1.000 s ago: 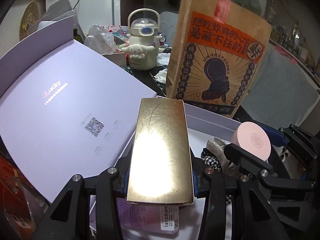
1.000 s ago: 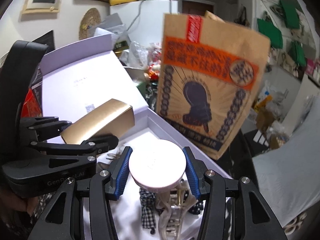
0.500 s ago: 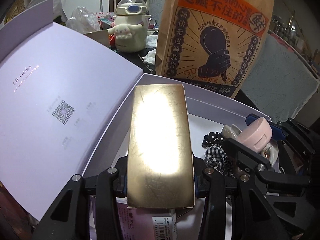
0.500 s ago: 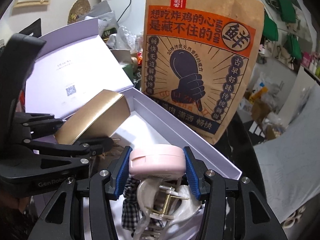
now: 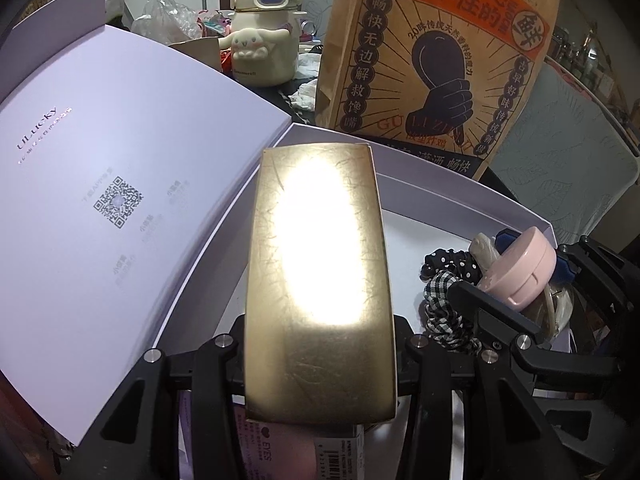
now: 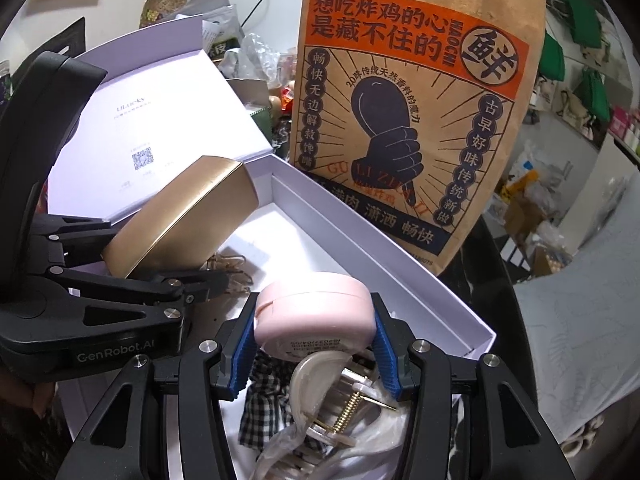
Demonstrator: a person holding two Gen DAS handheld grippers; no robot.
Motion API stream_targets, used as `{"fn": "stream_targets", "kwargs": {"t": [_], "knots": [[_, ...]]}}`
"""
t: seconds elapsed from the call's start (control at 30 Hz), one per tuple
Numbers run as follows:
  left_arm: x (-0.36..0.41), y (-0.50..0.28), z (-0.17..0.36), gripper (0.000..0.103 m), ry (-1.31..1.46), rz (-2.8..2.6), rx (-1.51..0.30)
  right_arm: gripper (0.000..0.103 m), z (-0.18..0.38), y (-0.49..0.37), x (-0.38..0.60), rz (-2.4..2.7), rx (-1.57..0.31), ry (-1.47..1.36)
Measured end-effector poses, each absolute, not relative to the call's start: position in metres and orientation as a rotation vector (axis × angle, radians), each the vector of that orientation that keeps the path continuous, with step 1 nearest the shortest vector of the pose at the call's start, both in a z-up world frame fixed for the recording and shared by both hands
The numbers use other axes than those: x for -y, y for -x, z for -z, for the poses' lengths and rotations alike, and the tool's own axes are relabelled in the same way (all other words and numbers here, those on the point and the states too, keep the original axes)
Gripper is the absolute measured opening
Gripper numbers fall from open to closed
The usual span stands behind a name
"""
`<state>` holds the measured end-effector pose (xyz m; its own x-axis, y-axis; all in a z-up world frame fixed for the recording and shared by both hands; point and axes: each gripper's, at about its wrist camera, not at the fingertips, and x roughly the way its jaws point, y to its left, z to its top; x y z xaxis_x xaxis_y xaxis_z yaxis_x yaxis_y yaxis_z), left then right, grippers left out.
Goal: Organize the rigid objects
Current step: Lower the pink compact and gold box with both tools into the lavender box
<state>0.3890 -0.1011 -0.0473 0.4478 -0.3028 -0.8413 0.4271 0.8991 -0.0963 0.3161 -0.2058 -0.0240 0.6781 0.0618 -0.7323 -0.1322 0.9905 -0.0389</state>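
L gripper (image 5: 320, 360) clamped on gold box (image 5: 318, 280): long, flat, shiny w/ glare, tilted over white box's (image 6: 400, 268) left side by its open lid. R gripper (image 6: 314, 344) grips round pink compact (image 6: 316, 318), on edge, above scrunchies (image 5: 444, 292) & hair claw (image 6: 332, 396) at the box's near right corner.

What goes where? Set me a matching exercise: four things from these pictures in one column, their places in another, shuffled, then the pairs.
Things:
1. gold box
2. pink compact
3. hair clip
4. paper bag

Places:
A. standing behind the white box
B. clamped in the right claw
C. clamped in the left claw
D. lying in the white box, under the compact

Pairs: 1-C, 2-B, 3-D, 4-A
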Motion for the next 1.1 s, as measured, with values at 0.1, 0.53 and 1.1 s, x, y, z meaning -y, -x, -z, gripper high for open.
{"fn": "stream_targets", "kwargs": {"t": [0.1,0.53,1.1], "knots": [[0.101,-0.389,0.047,0.044,-0.134,0.456,-1.013,0.05,0.025,-0.316,0.204,-0.103,-0.819,0.1],[0.097,-0.386,0.046,0.044,-0.108,0.428,-1.005,0.057,0.022,-0.309,0.214,-0.109,-0.828,0.064],[0.073,-0.346,0.031,0.044,-0.088,0.338,-0.95,0.067,0.009,-0.279,0.21,-0.11,-0.809,0.075]]}}
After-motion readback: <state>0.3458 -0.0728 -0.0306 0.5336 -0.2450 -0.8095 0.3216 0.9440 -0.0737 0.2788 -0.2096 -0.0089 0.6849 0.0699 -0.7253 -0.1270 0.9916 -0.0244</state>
